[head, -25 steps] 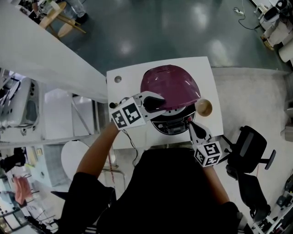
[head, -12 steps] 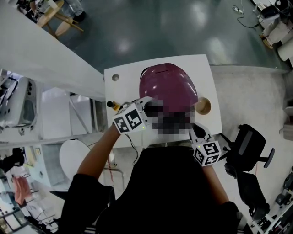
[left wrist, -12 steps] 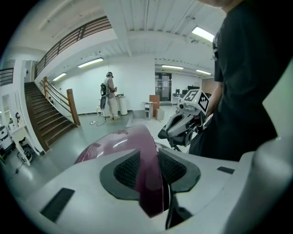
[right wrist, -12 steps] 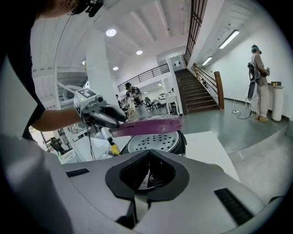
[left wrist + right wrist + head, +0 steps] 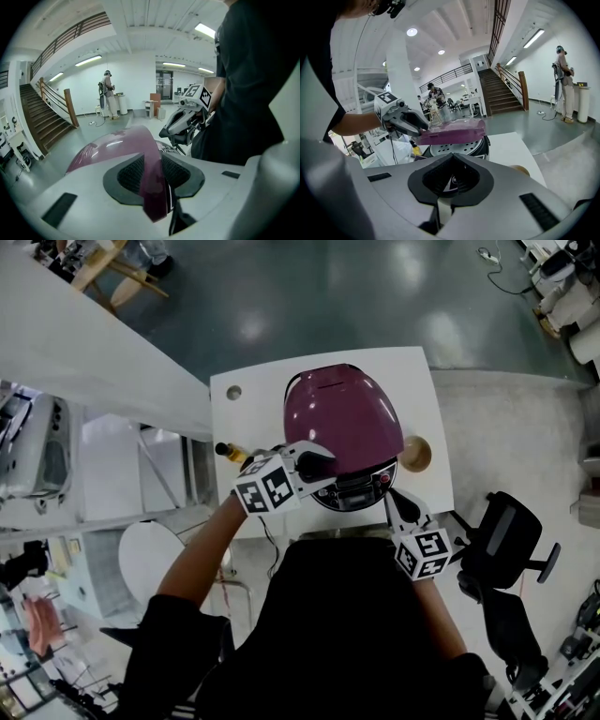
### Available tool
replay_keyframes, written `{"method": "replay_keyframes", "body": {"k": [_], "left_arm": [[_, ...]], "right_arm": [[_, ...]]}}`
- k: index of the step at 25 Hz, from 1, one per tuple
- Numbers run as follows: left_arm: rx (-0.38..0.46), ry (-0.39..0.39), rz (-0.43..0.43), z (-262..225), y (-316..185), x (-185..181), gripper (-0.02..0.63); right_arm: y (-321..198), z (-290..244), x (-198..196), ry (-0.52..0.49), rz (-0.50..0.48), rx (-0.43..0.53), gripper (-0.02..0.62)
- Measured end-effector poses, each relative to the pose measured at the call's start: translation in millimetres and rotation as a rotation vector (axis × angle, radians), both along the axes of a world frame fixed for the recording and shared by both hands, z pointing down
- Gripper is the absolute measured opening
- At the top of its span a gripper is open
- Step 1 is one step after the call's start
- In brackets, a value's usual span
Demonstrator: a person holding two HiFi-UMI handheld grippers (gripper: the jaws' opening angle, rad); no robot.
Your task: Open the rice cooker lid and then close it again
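The rice cooker (image 5: 354,493) stands on a white table (image 5: 253,399), and its maroon lid (image 5: 342,418) is tilted a little above the body. My left gripper (image 5: 323,465) is shut on the lid's front edge; its jaws have just closed a little further on it. In the left gripper view the lid's (image 5: 117,147) rim runs between the pads of my left gripper (image 5: 154,178). The right gripper view shows the lid (image 5: 452,131) raised over the perforated inner plate (image 5: 454,147). My right gripper (image 5: 389,495) is shut and empty, just off the cooker's front right.
A round brown dish (image 5: 417,458) sits on the table right of the cooker. A small yellow-capped bottle (image 5: 230,453) stands at the table's left edge. A long white counter (image 5: 94,352) runs along the left, and a black office chair (image 5: 506,540) is at the right.
The lid has come down toward the cooker body with my left gripper on its front edge. My right gripper has stayed where it was.
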State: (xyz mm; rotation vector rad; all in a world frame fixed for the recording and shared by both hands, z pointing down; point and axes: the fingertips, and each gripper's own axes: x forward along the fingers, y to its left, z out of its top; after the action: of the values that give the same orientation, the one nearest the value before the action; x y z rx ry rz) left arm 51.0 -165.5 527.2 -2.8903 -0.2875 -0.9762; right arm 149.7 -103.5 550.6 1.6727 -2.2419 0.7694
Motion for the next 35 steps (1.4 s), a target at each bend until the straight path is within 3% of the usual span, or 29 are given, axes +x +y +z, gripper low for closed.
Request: {"method": "replay_keyframes", "body": {"k": [12, 17, 35], "left_arm": [[-0.006, -0.031, 0.021, 18, 9, 0, 0.114], [-0.031, -0.014, -0.016, 21, 6, 2, 0.112], [-0.09, -0.045, -0.023, 45, 8, 8, 0.039]], "right_arm": [[-4, 6, 0, -0.007, -0.013, -0.016, 0.0], [-8, 7, 0, -0.009, -0.021, -0.02, 0.0], [-31, 12, 8, -0.011, -0.019, -0.035, 0.0]]}}
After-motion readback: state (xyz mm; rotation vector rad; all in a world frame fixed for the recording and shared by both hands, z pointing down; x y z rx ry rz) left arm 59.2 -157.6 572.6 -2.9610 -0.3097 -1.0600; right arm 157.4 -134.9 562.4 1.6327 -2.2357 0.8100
